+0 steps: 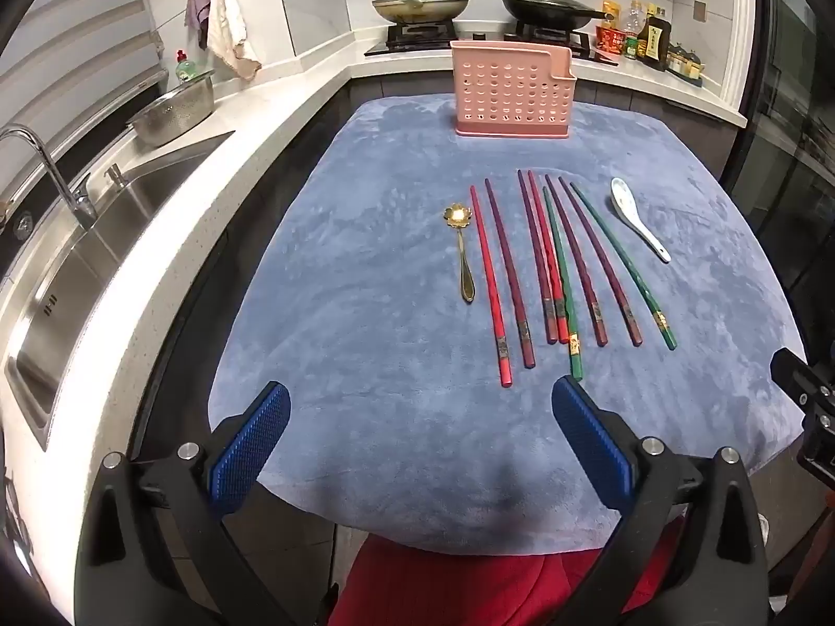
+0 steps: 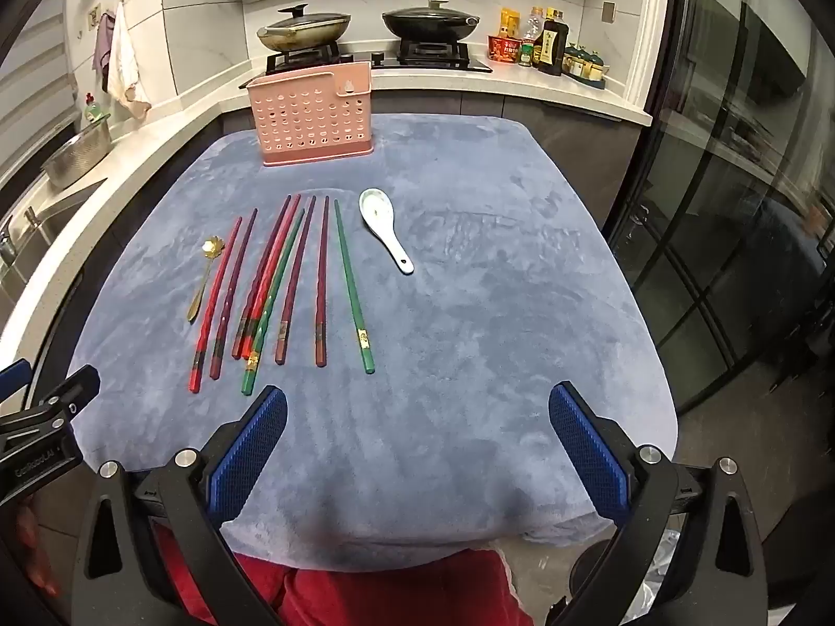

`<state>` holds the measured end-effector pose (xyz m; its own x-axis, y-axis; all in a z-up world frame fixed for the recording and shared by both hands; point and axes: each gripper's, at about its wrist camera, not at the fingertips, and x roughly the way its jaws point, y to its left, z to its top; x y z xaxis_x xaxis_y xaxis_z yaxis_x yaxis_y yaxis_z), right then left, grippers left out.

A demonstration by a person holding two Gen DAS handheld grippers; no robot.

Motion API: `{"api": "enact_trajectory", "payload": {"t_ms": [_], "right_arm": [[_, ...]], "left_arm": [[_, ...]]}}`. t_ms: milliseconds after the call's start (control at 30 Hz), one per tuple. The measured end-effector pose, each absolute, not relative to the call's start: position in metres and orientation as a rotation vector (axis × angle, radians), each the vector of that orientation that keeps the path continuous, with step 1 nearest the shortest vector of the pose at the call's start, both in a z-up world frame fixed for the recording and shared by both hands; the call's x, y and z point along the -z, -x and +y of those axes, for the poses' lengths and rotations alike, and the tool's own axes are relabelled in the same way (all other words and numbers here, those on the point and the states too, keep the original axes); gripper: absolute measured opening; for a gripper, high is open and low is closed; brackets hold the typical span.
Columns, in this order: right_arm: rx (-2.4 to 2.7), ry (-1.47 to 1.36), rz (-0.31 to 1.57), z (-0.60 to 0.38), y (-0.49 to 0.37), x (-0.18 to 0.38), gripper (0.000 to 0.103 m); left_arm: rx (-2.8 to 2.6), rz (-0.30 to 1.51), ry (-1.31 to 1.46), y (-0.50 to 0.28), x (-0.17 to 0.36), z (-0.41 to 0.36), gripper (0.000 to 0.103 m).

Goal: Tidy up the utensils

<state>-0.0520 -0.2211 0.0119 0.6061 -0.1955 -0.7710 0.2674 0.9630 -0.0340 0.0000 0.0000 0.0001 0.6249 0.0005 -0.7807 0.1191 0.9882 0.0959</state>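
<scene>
Blue plush cloth (image 1: 365,313) covers the table, with one pink perforated holder (image 1: 511,91) upright at its far edge and eight chopsticks (image 1: 553,261) fanned mid-cloth — some overlapping, so one pinch could drag a neighbour. Two spoons flank them — white ceramic spoon (image 1: 634,214), gold spoon (image 1: 462,250); the left gripper (image 1: 420,417) and right gripper (image 2: 417,417) hover wide and empty.

White tiled wall (image 1: 313,5), steel sink (image 1: 104,240) left, lidded pans on stove (image 2: 433,55), glass door (image 2: 730,208) right.
</scene>
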Motion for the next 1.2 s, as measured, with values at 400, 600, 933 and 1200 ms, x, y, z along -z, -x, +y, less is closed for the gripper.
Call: {"api": "enact_trajectory", "payload": {"t_ms": [400, 600, 933, 1200], "right_arm": [[0.274, -0.084, 0.876, -0.219, 0.058, -0.019, 0.096], [0.274, -0.077, 0.880, -0.217, 0.055, -0.017, 0.096], [0.266, -0.084, 0.867, -0.218, 0.055, -0.010, 0.096], [0.270, -0.080, 0.869, -0.217, 0.055, -0.011, 0.096]], "left_arm": [[0.068, 0.883, -0.140, -0.001, -0.004, 0.002, 0.096], [0.063, 0.882, -0.147, -0.005, -0.007, -0.001, 0.096], [0.062, 0.878, -0.154, 0.001, -0.006, -0.003, 0.096], [0.064, 0.879, -0.153, 0.001, -0.006, -0.003, 0.096]]}}
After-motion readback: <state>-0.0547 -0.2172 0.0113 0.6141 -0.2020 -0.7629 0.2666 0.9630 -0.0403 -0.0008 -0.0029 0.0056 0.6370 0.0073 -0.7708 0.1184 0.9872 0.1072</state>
